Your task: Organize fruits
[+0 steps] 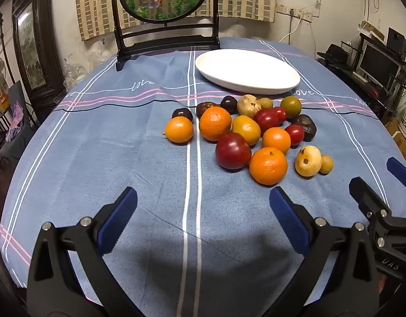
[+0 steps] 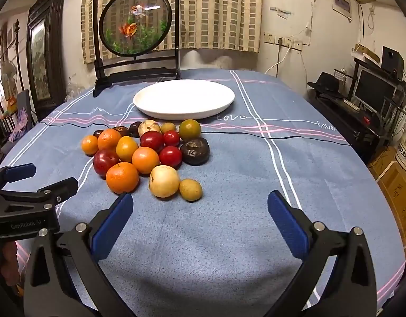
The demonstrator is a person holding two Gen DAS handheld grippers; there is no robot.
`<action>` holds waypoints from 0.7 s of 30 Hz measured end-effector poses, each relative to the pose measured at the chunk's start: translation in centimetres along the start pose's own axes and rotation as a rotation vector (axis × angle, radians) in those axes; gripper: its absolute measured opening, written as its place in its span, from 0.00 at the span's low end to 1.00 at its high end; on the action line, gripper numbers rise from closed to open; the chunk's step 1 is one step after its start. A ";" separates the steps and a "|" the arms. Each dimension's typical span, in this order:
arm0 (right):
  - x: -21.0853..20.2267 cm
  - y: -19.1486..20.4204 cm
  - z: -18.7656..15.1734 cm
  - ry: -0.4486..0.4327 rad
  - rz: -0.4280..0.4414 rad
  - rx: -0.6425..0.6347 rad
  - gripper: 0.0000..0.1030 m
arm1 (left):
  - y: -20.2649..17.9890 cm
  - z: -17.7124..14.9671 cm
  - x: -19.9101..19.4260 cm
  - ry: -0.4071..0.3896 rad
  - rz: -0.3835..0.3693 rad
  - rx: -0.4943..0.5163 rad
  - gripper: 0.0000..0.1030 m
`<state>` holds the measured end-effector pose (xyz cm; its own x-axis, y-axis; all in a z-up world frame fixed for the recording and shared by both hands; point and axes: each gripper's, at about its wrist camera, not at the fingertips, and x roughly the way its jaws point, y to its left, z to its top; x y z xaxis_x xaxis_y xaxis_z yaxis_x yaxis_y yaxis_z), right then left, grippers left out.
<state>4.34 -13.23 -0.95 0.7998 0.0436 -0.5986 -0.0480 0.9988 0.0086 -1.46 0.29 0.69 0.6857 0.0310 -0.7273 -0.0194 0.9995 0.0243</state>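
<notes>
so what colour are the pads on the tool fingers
Blue, ribbed pads on black arms; clearest in the right wrist view.

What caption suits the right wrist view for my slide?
Open right gripper facing mixed loose fruits before an empty white oval plate on blue tablecloth.

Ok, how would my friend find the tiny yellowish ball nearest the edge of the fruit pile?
Start at the white plate on the blue tablecloth, then come toward the camera past the fruit pile. The small tan fruit touches a bigger cream-coloured fruit with brown spots. It is the smallest, plainest one in front.
</notes>
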 end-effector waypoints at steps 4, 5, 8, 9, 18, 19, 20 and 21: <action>0.6 -0.1 -0.1 0.015 0.000 0.003 0.99 | 0.1 -0.5 0.4 0.015 0.006 0.002 0.98; 0.7 0.0 -0.1 0.018 -0.001 0.002 0.99 | 0.3 -0.6 0.7 0.020 0.010 0.003 0.98; 1.2 0.3 -0.1 0.023 -0.004 -0.005 0.99 | 0.6 -0.6 1.4 0.028 0.007 0.001 0.98; 1.5 0.5 -0.2 0.027 -0.004 -0.011 0.99 | 0.6 -0.6 1.5 0.025 0.007 0.002 0.98; 2.2 0.6 -0.5 0.073 0.014 -0.011 0.99 | 0.8 -0.4 3.4 0.051 -0.010 -0.012 0.98; 2.3 0.5 -0.5 0.078 0.020 -0.010 0.99 | 0.7 -0.5 3.5 0.050 -0.011 -0.009 0.98; 2.3 0.5 -0.5 0.084 0.026 -0.007 0.99 | 0.7 -0.4 3.6 0.048 -0.012 -0.007 0.98; 2.5 0.4 -0.6 0.096 0.029 -0.001 0.99 | 0.6 -0.4 3.6 0.050 -0.010 -0.007 0.98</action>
<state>5.98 -12.75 -2.93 0.7371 0.0704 -0.6721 -0.0709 0.9971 0.0267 0.74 1.05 -2.21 0.6490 0.0205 -0.7605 -0.0178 0.9998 0.0117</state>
